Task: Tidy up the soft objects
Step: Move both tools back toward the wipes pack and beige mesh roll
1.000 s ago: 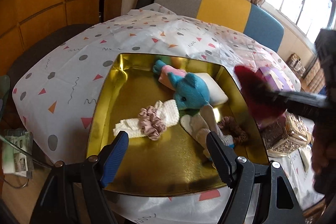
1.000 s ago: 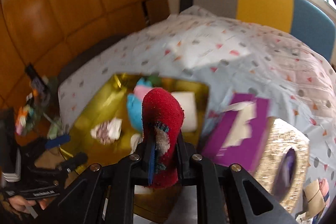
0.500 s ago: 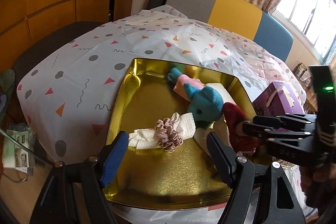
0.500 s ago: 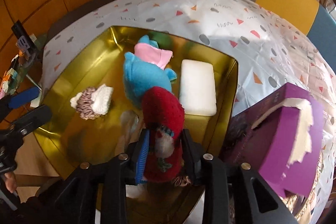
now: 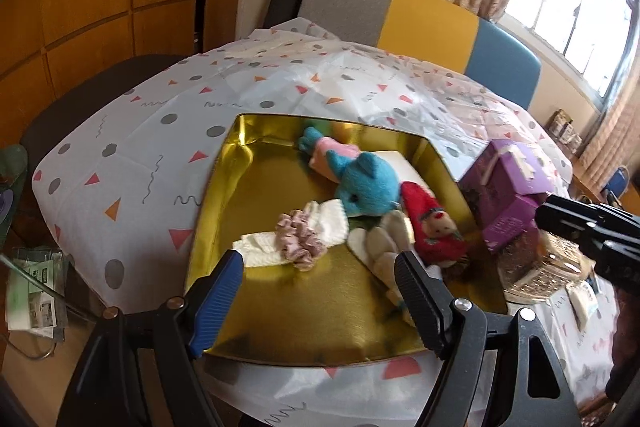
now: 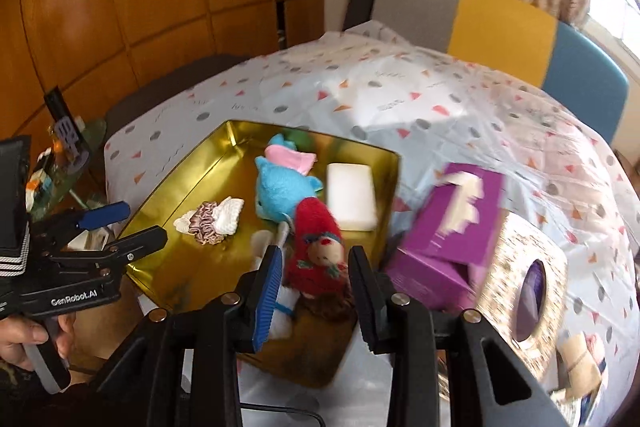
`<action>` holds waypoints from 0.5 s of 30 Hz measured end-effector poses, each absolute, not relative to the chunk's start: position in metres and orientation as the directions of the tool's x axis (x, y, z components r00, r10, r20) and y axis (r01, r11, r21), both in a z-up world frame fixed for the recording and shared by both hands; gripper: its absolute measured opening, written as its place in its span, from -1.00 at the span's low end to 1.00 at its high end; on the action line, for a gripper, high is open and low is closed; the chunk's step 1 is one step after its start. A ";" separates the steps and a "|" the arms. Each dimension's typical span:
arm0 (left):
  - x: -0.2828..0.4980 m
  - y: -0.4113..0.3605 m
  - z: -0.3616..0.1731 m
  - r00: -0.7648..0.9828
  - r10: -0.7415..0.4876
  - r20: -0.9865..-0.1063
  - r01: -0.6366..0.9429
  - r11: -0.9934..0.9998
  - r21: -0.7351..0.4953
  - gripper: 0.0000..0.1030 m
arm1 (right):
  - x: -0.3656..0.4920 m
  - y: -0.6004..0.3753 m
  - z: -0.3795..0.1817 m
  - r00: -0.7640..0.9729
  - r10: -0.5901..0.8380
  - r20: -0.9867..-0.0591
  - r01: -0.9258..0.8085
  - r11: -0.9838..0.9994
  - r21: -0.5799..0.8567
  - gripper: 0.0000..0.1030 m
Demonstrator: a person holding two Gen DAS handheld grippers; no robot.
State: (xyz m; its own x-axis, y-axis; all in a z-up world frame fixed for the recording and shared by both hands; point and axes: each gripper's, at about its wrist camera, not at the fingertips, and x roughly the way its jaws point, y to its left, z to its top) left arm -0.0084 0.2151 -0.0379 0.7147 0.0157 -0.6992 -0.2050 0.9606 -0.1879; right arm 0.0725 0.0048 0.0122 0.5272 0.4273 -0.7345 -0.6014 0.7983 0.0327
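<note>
Jaws of right gripper [image 6: 316, 277] part-open, empty, angled down; red doll [image 6: 318, 247] lengthwise, hat toward gold tray's [image 6: 188, 183] far edge; left gripper [image 5: 320, 291] wide, empty.

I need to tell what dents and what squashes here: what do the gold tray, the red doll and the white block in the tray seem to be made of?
Gold tray: apparently thin sheet metal, glossy; its walls mirror the toys.
Red doll: plush fabric, fuzzy matte nap, stitched face; likely stuffed.
White block: matte, with rounded corners; maybe foam or a sponge, hard to confirm.
</note>
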 end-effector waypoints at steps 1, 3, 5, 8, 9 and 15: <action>-0.010 0.211 -0.037 0.717 0.018 -0.696 -0.198 0.964 -0.179 0.56 | 0.070 -0.005 0.015 0.541 0.426 -0.725 -0.588 0.808 0.036 -0.34; -0.014 0.204 -0.033 0.723 0.016 -0.691 -0.181 0.969 -0.167 0.58 | 0.066 -0.028 0.019 0.570 0.412 -0.711 -0.552 0.833 0.040 -0.34; -0.017 0.196 -0.030 0.728 0.009 -0.685 -0.160 0.974 -0.157 0.59 | 0.066 -0.053 0.021 0.595 0.388 -0.704 -0.501 0.864 0.053 -0.34; -0.021 0.185 -0.025 0.735 0.002 -0.678 -0.133 0.981 -0.142 0.59 | 0.070 -0.094 0.019 0.625 0.330 -0.707 -0.404 0.912 0.067 -0.34; -0.022 0.181 -0.024 0.737 -0.001 -0.676 -0.125 0.983 -0.137 0.59 | 0.073 -0.110 0.018 0.638 0.303 -0.708 -0.361 0.930 0.072 -0.34; -0.026 0.162 -0.020 0.738 -0.015 -0.674 -0.082 0.990 -0.113 0.59 | 0.093 -0.201 -0.004 0.630 0.133 -0.766 -0.078 0.991 0.107 -0.33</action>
